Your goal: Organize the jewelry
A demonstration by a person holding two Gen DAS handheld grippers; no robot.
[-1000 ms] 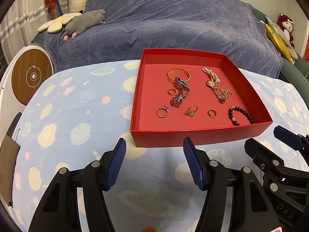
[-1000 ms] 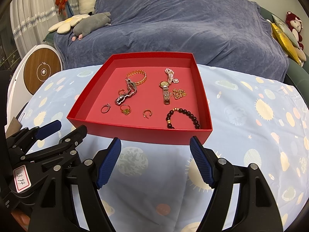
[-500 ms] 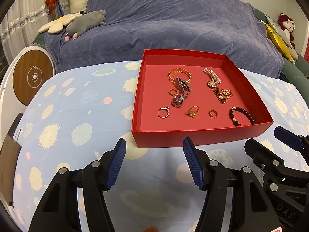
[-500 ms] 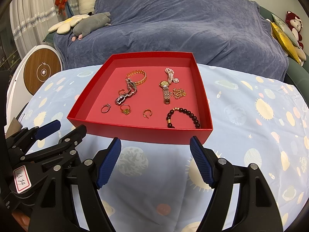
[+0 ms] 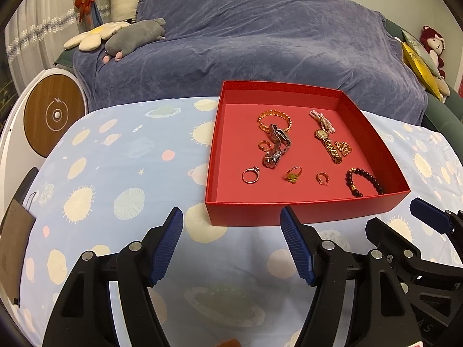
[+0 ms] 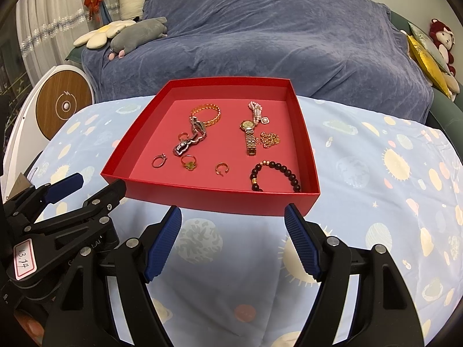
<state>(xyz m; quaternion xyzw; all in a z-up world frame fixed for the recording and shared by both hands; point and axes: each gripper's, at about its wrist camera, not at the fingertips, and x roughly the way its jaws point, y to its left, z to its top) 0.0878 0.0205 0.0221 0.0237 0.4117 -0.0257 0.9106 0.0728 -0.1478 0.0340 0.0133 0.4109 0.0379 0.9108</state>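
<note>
Left hand-held gripper (image 5: 231, 217) and right hand-held gripper (image 6: 233, 214) hover side by side, level, just above the patterned cloth (image 5: 130, 173) covering the surface, each with its blue-padded fingers spread wide and holding nothing; both point at the near wall of the red tray (image 6: 208, 199), which lies just beyond the fingertips without touching them. The tray sits toward the far edge of the surface, in front of a sofa under a blue-grey throw (image 5: 260, 43). A grey plush toy (image 5: 133, 34) and a flower-shaped cushion (image 5: 92, 36) lie on the sofa's left end; a round wood-faced device (image 5: 55, 115) stands off the surface's left edge. Nothing lies between grippers and tray. Inside the tray, loose and well apart from the walls: a gold chain bracelet (image 6: 206, 114) at the far left, a silver watch (image 6: 189, 138) overlapping it, a pearl bracelet (image 6: 256, 110), a gold watch (image 6: 249, 136), a small gold chain (image 6: 270, 139), a dark bead bracelet (image 6: 275, 175) at the near right corner, and four rings (image 6: 189, 162) along the near side.
</note>
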